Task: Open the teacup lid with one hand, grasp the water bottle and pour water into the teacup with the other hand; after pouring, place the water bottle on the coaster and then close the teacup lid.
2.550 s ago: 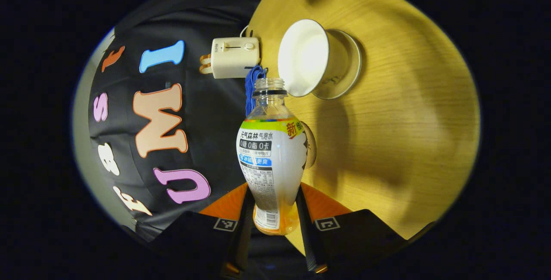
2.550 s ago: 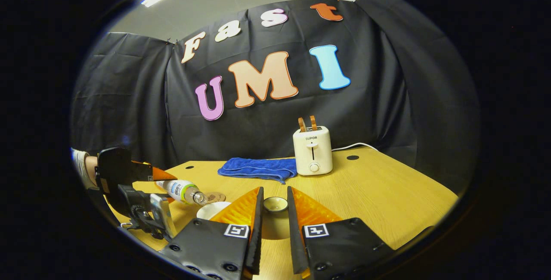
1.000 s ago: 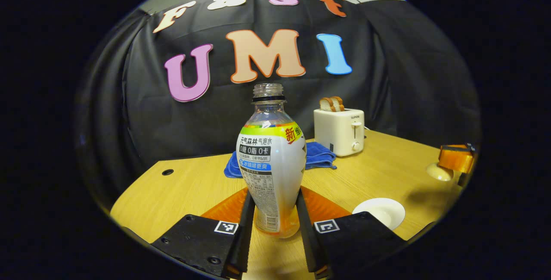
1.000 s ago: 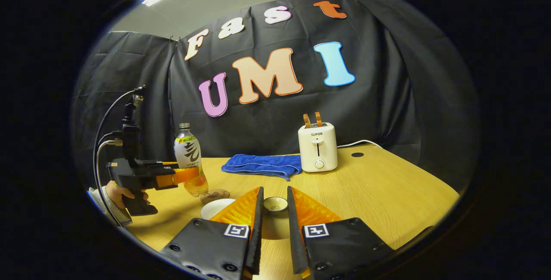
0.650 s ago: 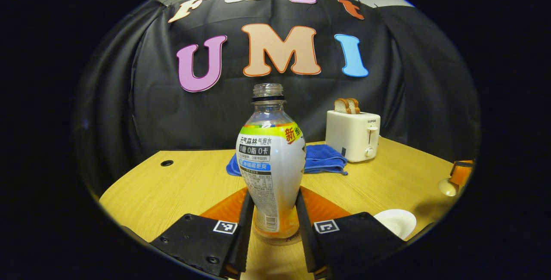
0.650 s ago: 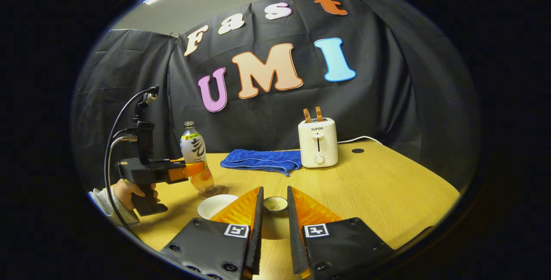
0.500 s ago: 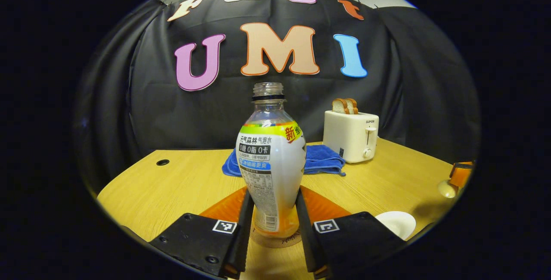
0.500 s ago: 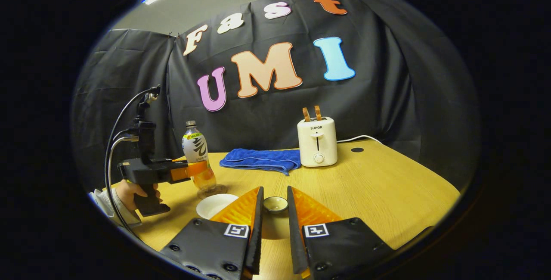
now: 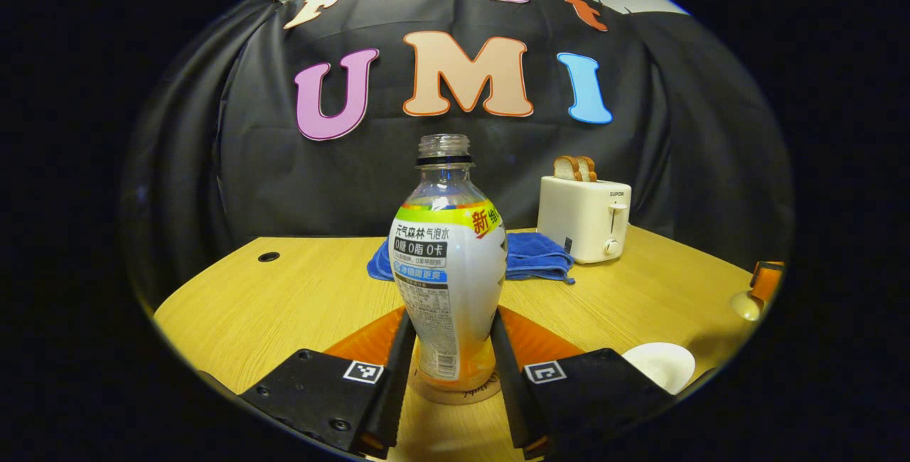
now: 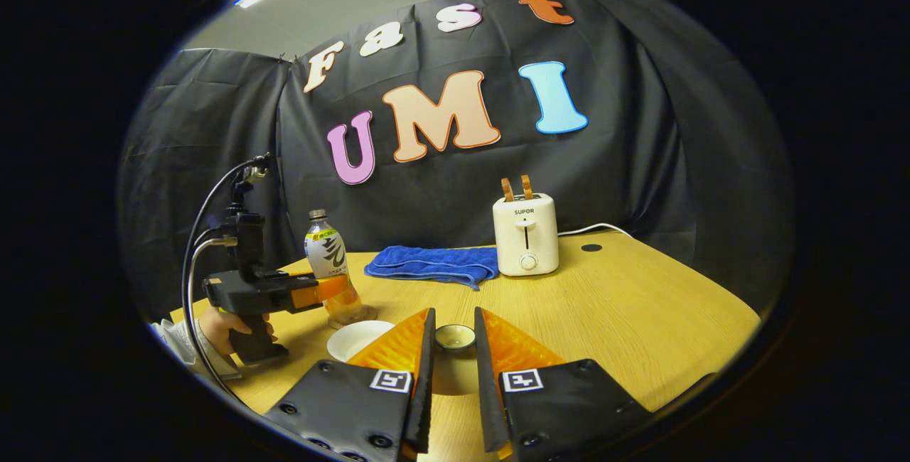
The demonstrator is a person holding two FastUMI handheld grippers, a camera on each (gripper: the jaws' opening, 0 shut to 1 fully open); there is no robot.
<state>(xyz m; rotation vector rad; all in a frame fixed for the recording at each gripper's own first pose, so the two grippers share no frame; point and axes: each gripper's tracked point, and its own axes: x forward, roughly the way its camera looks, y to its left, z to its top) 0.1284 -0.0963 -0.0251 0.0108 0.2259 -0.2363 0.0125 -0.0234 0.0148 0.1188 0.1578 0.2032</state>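
- The water bottle (image 9: pixel 448 284) stands upright and uncapped on the round coaster (image 9: pixel 455 392), a little orange liquid in its base.
- The left gripper (image 9: pixel 446 366) has both fingers pressed against the bottle's lower body.
- The right gripper (image 10: pixel 453 369) clamps the teacup lid (image 10: pixel 455 337) above the table (image 10: pixel 625 313).
- The open teacup (image 10: pixel 355 337) sits just beside the coaster.

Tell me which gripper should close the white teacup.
Right. The right gripper holds the cream round lid beside the white teacup; the left gripper brackets the clear plastic bottle on the coaster.
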